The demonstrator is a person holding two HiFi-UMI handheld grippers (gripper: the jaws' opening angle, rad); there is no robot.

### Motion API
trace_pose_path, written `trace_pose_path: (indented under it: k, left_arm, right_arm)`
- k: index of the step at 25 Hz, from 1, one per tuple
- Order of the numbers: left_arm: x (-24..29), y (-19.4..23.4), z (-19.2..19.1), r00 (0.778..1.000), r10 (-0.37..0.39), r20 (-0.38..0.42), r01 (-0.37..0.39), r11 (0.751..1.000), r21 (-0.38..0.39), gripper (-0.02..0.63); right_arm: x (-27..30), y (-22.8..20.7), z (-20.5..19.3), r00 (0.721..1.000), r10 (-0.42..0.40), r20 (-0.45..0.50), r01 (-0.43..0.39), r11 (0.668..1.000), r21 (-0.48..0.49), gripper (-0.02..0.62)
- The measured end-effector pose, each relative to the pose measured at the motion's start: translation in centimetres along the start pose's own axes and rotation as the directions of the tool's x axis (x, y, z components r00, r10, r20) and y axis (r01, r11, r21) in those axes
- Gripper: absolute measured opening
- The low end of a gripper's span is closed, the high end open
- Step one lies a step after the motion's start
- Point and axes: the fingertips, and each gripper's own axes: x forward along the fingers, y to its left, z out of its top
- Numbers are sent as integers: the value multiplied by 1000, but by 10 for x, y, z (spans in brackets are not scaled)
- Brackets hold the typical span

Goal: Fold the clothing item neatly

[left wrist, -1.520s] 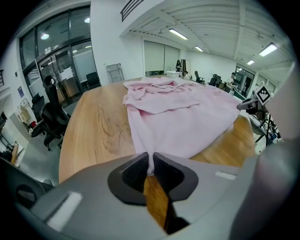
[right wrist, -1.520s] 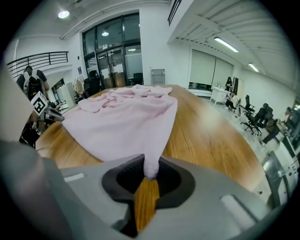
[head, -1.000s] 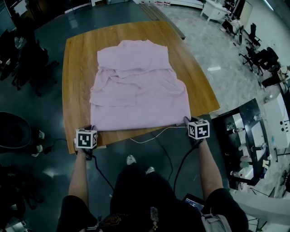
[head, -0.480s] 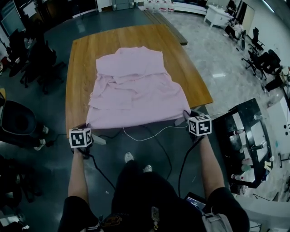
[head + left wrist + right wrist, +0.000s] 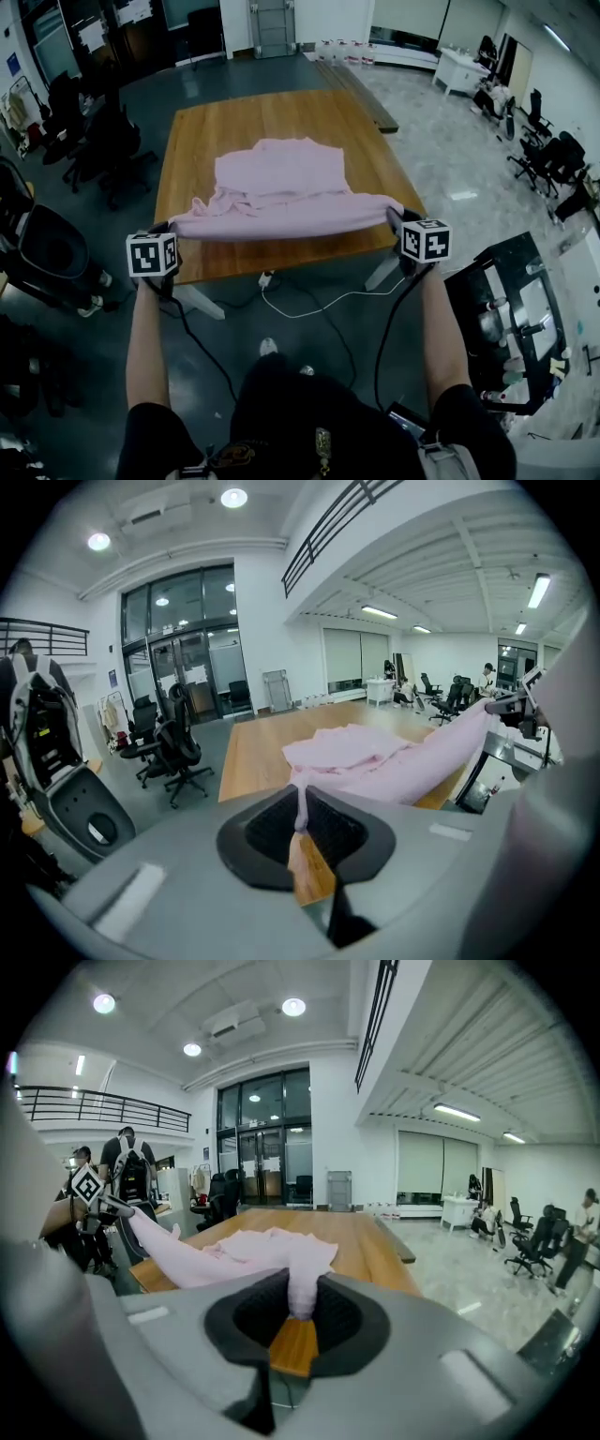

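Both grippers are locked onto fabric right now: the left gripper (image 5: 300, 819) has its jaws squeezed nearly together on one bottom corner of the pink top (image 5: 279, 178), and the right gripper (image 5: 298, 1309) is pinching the other bottom corner the same way. There's just a thin tuck of cloth coming up from between the pads on each.

The hem (image 5: 281, 226) is pulled fairly taut between them, running side to side. It lines up with the near edge of the table (image 5: 192, 127) and is held up off the wood just over that edge. From there the rest of the top slopes down and away onto the middle of the table. It's a bit rumpled, and its other end points at the far edge.

So the garment's long axis runs straight away from both grippers, and neither hand is closer. Each has its own corner. My guess is the next move is carrying the hem forward toward the far edge. The hands would need to travel together, or the fold lands crooked.
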Motion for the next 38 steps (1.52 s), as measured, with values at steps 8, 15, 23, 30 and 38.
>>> trace_pose_path:
  k: [8, 15, 23, 30, 38]
  left_arm:
    - [3, 12, 21, 1000, 1, 3, -1, 1000, 6, 31]
    - [63, 28, 52, 1000, -26, 2, 26, 999, 39, 31]
    - [163, 46, 79, 994, -90, -58, 94, 992, 79, 32]
    - [231, 62, 124, 988, -134, -81, 143, 983, 114, 32]
    - [308, 75, 160, 984, -110, -141, 126, 985, 115, 31]
  right_arm:
    - [13, -5, 23, 1000, 0, 12, 0, 1000, 16, 52]
    - [64, -22, 40, 999, -32, -18, 32, 999, 20, 52]
    - [143, -43, 52, 994, -65, -88, 69, 997, 37, 52]
    - [197, -66, 84, 984, -123, -130, 128, 991, 29, 52]
    - [275, -95, 116, 979, -111, -173, 115, 993, 12, 52]
